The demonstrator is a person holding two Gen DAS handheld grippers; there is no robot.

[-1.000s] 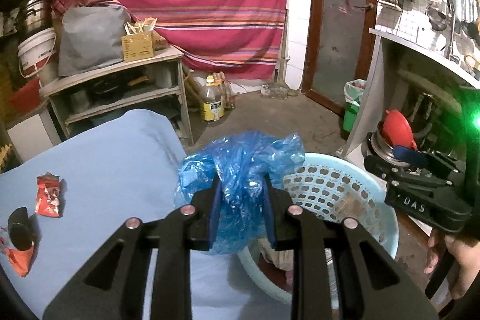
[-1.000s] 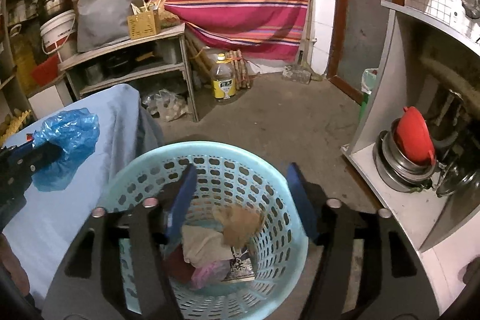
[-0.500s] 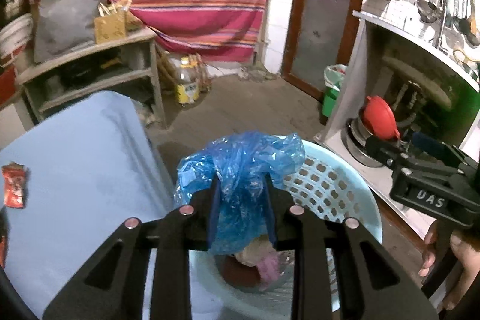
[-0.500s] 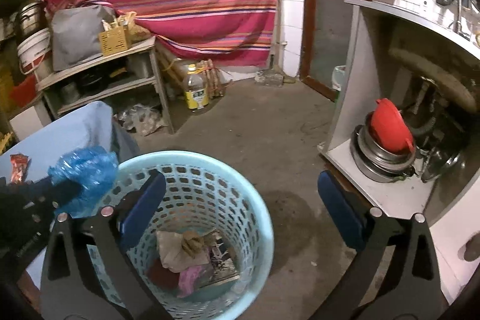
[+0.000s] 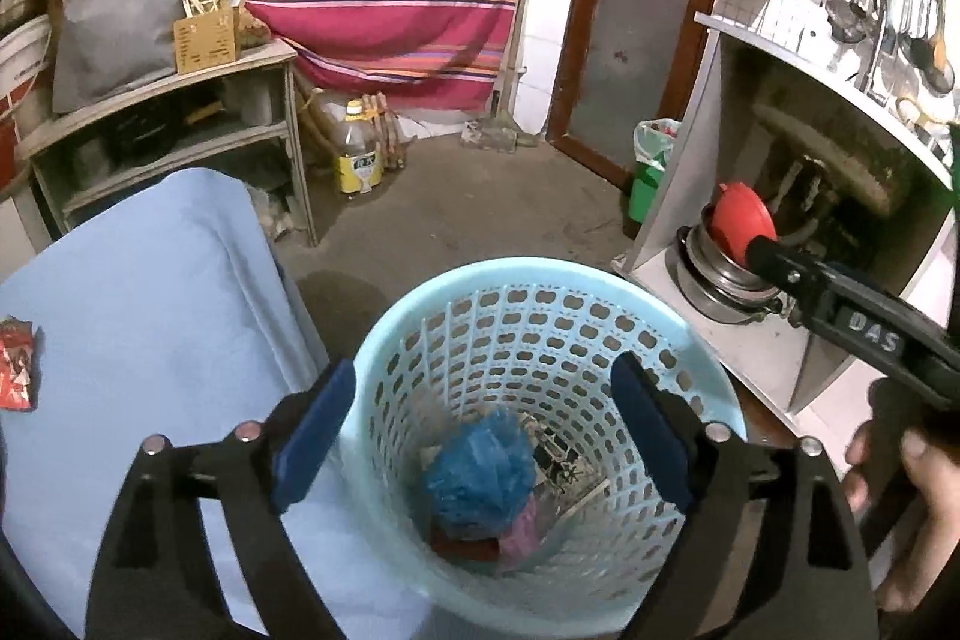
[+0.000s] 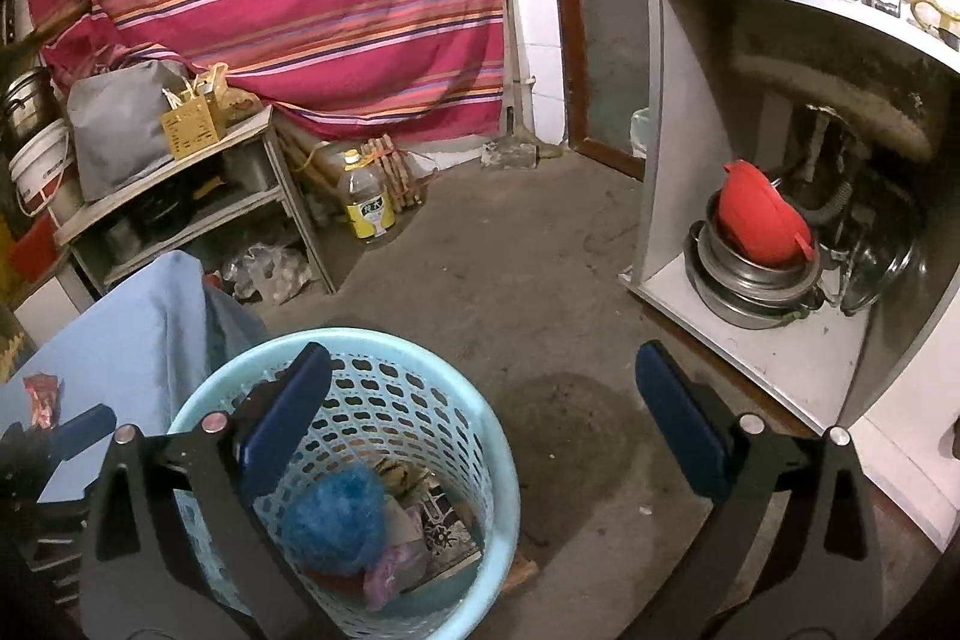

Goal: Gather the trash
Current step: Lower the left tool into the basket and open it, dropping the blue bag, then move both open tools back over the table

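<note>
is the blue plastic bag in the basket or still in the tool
In the basket: the blue bag lies on the trash inside, and the left tool is open.

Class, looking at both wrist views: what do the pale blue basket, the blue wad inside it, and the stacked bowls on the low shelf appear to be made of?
Basket: probably moulded plastic, matte, with regular punched holes in its wall.
Blue wad: looks like thin plastic film, crinkled and slightly translucent, likely a bag.
Stacked bowls: apparently steel, grey with shiny reflective rims; the red bowl on top looks like glossy plastic.
</note>
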